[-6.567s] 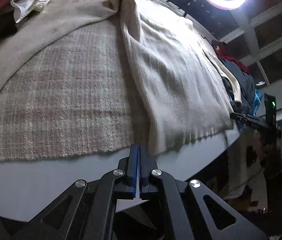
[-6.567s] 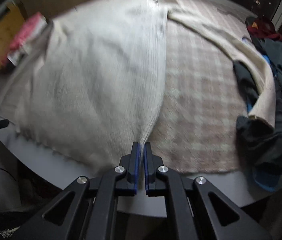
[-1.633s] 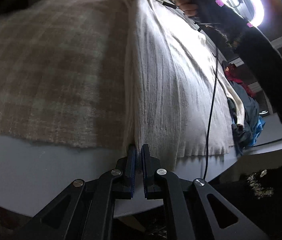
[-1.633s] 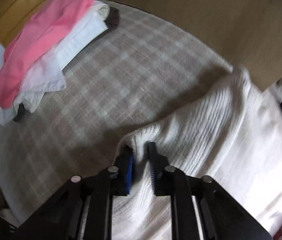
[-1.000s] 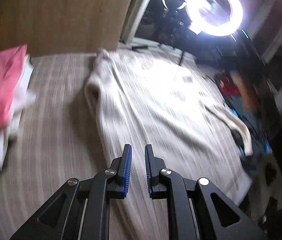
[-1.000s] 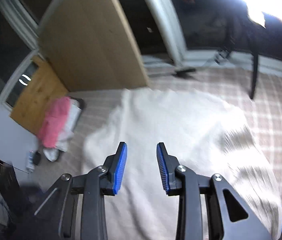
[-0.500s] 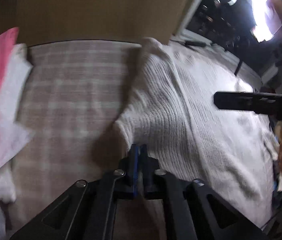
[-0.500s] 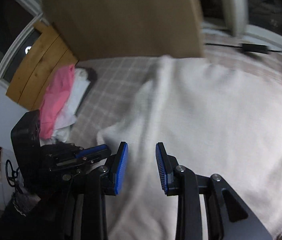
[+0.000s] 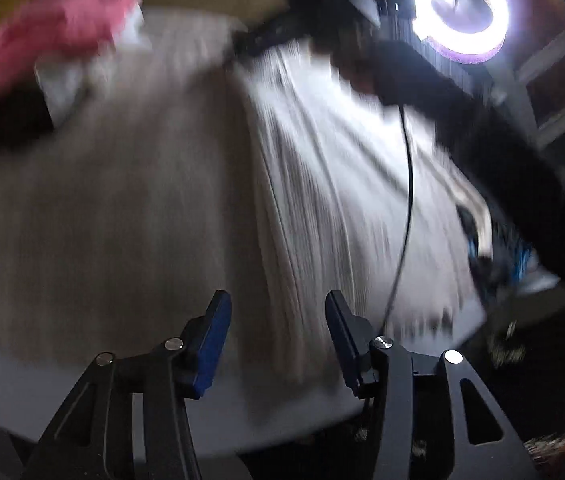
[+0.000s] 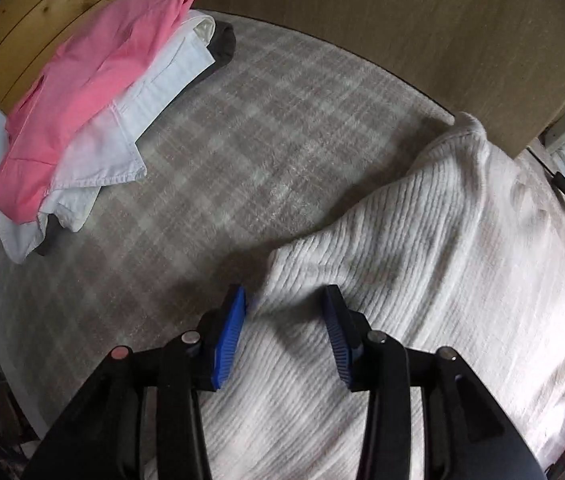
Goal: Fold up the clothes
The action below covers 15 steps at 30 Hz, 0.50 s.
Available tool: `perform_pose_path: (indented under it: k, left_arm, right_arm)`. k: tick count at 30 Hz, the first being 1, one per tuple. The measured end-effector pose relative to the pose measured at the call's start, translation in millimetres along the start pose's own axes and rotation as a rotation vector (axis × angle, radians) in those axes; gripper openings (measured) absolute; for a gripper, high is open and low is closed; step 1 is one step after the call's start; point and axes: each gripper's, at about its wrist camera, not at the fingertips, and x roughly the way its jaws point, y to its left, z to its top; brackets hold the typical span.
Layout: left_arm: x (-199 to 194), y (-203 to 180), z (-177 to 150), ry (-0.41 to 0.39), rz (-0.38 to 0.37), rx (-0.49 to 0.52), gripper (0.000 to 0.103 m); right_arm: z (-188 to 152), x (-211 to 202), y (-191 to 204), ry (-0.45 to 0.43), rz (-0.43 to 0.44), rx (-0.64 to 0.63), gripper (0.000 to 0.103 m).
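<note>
A cream ribbed knit sweater (image 10: 422, 248) lies spread on a plaid blanket (image 10: 242, 140). My right gripper (image 10: 284, 300) is open, its blue pads straddling the sweater's folded corner, just above the knit. In the blurred left wrist view my left gripper (image 9: 274, 316) is open and empty over the sweater's (image 9: 342, 200) near hem by the table edge. The right hand and its gripper (image 9: 282, 32) show at the far end of the sweater.
A stack of folded clothes, pink (image 10: 90, 80) on white (image 10: 122, 136), lies at the blanket's far left. A wooden board (image 10: 362, 20) stands behind. A ring light (image 9: 466, 8) glares. Dark and blue clothes (image 9: 498, 252) lie at the right. A cable (image 9: 406, 200) hangs over the sweater.
My left gripper opened wide, let go of the sweater corner and swung back to the near hem. My right gripper came down over the sweater's folded corner, still open.
</note>
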Motion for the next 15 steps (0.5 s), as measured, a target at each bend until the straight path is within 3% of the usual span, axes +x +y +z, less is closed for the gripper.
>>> perform_pose_path:
  k: [7,15]
  left_arm:
    - [31.4,-15.7,-23.4,0.006,0.028,0.020,0.045]
    - [36.2,-18.8,-24.6,-0.022,0.002,0.017,0.043]
  right_arm:
    - [-2.4,-19.5,-23.6,-0.008,-0.015,0.083,0.041]
    - [11.6,-0.5,-5.7,0.038,-0.090,0.051,0.041]
